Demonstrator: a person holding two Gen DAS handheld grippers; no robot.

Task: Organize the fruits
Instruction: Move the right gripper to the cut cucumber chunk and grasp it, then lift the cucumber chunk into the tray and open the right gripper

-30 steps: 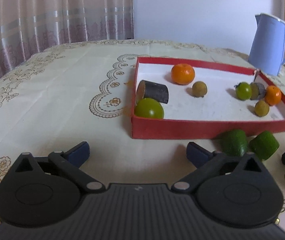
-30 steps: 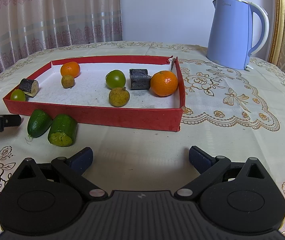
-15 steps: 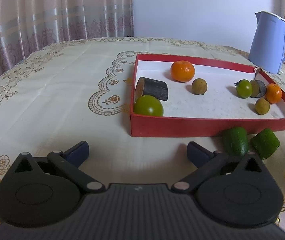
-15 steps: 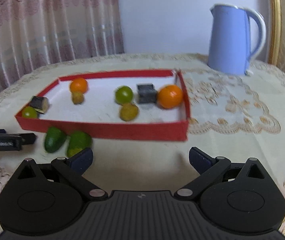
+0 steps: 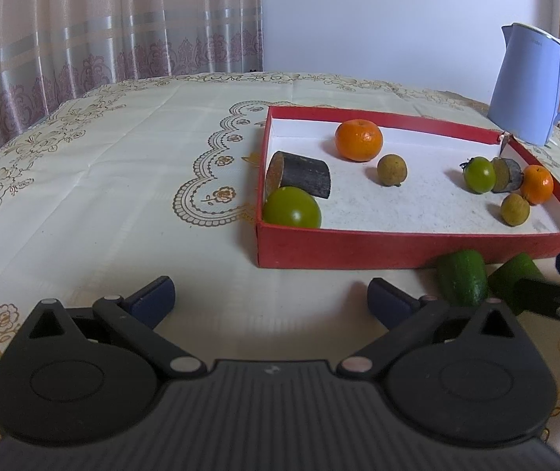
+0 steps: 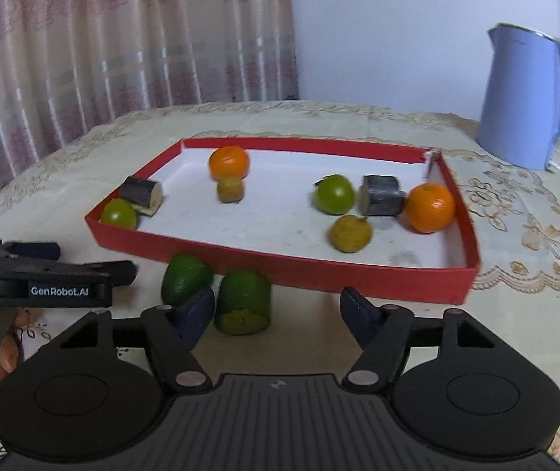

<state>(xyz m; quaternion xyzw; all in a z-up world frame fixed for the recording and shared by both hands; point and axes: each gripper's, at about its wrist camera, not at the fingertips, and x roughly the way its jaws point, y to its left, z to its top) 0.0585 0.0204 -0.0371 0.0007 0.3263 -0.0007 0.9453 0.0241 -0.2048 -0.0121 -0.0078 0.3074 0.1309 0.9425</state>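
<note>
A red tray (image 5: 398, 245) (image 6: 280, 265) holds two oranges (image 5: 358, 140) (image 6: 430, 208), two green tomatoes (image 5: 291, 209) (image 6: 334, 194), two brown longans (image 5: 392, 170) (image 6: 350, 233) and two dark cut pieces (image 5: 299, 176) (image 6: 382, 195). Two green cucumber pieces (image 6: 186, 279) (image 6: 244, 301) lie on the tablecloth in front of the tray; they also show in the left wrist view (image 5: 462, 282). My right gripper (image 6: 276, 312) is open, its left finger between the two pieces. My left gripper (image 5: 270, 302) is open and empty, left of them.
A blue kettle (image 5: 531, 86) (image 6: 527, 98) stands behind the tray's right end. A cream embroidered tablecloth (image 5: 103, 180) covers the round table. Curtains hang behind. The left gripper's body (image 6: 40, 282) shows at the left in the right wrist view.
My right gripper has moved left and forward, up to the cucumber pieces. My left gripper has risen slightly and stayed open.
</note>
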